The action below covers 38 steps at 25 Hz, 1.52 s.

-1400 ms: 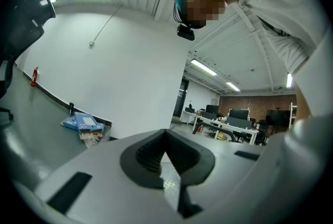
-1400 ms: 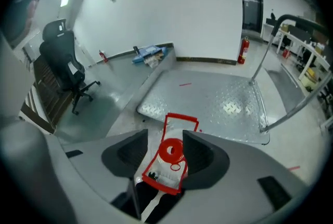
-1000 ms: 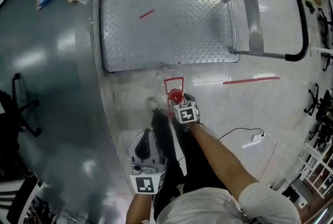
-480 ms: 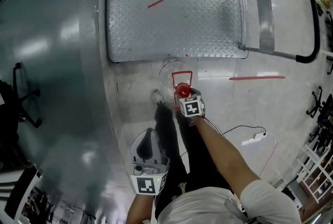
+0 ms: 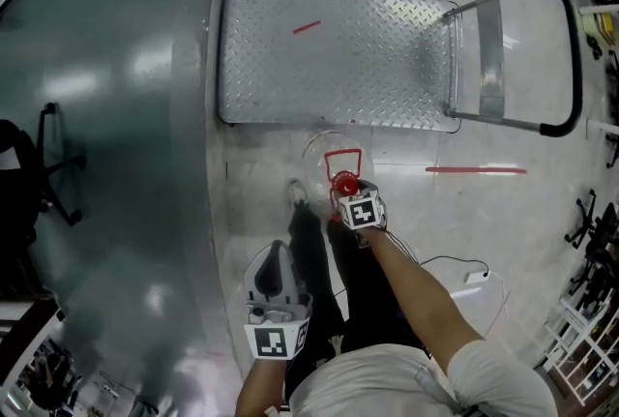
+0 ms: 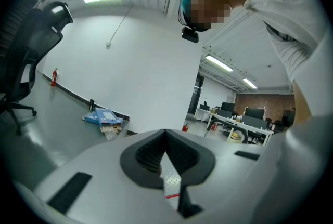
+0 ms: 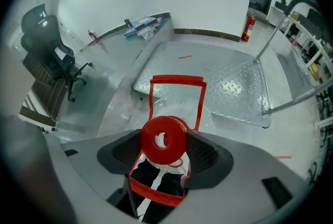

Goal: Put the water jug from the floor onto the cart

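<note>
Right arm's stretched forward, right gripper [image 5: 346,189] clamped on the red cap [image 7: 164,138] of the clear plastic water jug [image 5: 323,154], which is just off the near edge of the silver diamond-plate cart [image 5: 329,57], not on its deck. Left gripper [image 5: 277,262] is tucked by the body, jaws pressed together, nothing in them. Only the right gripper view shows the pads on the cap; from the head view its marker cube [image 5: 360,212] covers that.

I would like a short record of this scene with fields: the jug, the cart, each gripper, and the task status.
jug: clear plastic water jug with red cap and red handle, just before the cart's near edge, not on its deck
cart: flat metal diamond-plate cart, black push handle at one end
right gripper: shut on the jug's top, at the red cap
left gripper: shut, empty, held away from the jug
task status: jug not yet on the cart
</note>
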{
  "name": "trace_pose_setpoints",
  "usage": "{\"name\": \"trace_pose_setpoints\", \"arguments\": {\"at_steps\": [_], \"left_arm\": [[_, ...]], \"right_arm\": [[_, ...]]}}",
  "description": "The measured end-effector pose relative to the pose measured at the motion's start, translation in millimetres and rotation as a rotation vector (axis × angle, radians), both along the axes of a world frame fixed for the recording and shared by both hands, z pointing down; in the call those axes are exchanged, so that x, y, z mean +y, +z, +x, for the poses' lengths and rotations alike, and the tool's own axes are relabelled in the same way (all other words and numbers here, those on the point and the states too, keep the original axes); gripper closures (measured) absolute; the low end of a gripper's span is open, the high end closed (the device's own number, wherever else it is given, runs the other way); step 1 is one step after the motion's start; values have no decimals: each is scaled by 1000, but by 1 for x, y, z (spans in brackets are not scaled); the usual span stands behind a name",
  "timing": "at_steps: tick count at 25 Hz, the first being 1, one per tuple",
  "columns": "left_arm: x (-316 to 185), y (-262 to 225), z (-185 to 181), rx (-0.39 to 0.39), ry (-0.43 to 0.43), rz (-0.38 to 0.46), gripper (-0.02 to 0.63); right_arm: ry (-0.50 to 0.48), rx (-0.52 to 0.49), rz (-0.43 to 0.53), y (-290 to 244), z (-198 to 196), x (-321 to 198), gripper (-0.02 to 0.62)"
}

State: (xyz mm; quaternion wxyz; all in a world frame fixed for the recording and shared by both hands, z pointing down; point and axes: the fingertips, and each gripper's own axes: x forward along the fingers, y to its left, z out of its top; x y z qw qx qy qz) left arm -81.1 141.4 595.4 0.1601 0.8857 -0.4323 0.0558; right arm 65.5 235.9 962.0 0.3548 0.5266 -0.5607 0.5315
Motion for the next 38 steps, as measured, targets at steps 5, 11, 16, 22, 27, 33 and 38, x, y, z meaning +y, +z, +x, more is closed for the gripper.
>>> {"name": "trace_pose_setpoints", "arguments": {"at_steps": [5,11,16,22,27,33,38], "left_arm": [[7,-50,-15,-31,-78,76,603],[22,-117,-29,-12,-186,159,603],[3,-155,-37,28,-219,232,603],[-60,-162,-52,59,-219,268,603],[-124,-160,-65,72,-154,259,603],[-191,-165,-86,95,-118,258,603],[-226,-163,-101,95,-133,233,603]], "right_arm": [[-68,-18,5,-72,3,-5,319],[-189,-36,13,-142,-1,-15,319],[-258,-2,47,-171,1,-50,319],[-300,25,88,-196,-3,-122,319],[-325,22,87,-217,-18,-172,319],[-335,23,100,-226,-45,-250,319],[-339,24,96,-222,-69,-309,319]]}}
